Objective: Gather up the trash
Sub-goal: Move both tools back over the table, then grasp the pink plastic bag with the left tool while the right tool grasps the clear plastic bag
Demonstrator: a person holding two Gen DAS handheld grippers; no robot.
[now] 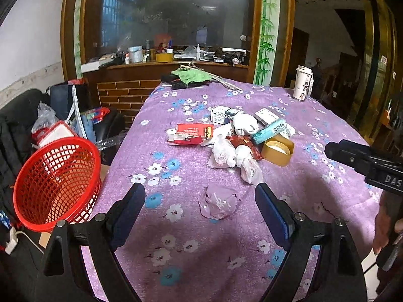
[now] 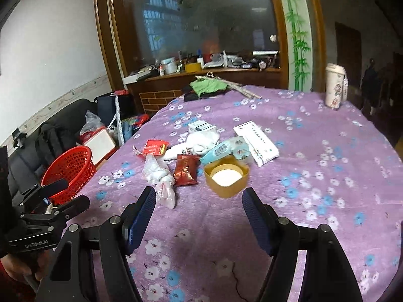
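Note:
A pile of trash lies mid-table: a red carton point(image 1: 194, 132) point(image 2: 155, 147), white crumpled bags point(image 1: 223, 154) point(image 2: 157, 170), a dark red wrapper point(image 1: 243, 144) point(image 2: 185, 170), a teal packet point(image 1: 269, 130) point(image 2: 217, 152), a gold lid point(image 1: 278, 148) point(image 2: 226, 176) and small boxes point(image 1: 225, 114). A crumpled purple wrapper point(image 1: 217, 203) lies between my left gripper's open fingers. My left gripper point(image 1: 200, 195) is open and empty. My right gripper point(image 2: 199, 198) is open and empty, just short of the gold lid. A red mesh basket point(image 1: 56, 180) point(image 2: 69, 170) sits off the table's left edge.
The table point(image 1: 314, 115) has a purple floral cloth. A white tumbler point(image 1: 303, 83) point(image 2: 333, 88) stands at the far right. Green cloth and sticks point(image 1: 194, 76) lie at the far edge. A black sofa with bags point(image 2: 50, 136) is left of the table.

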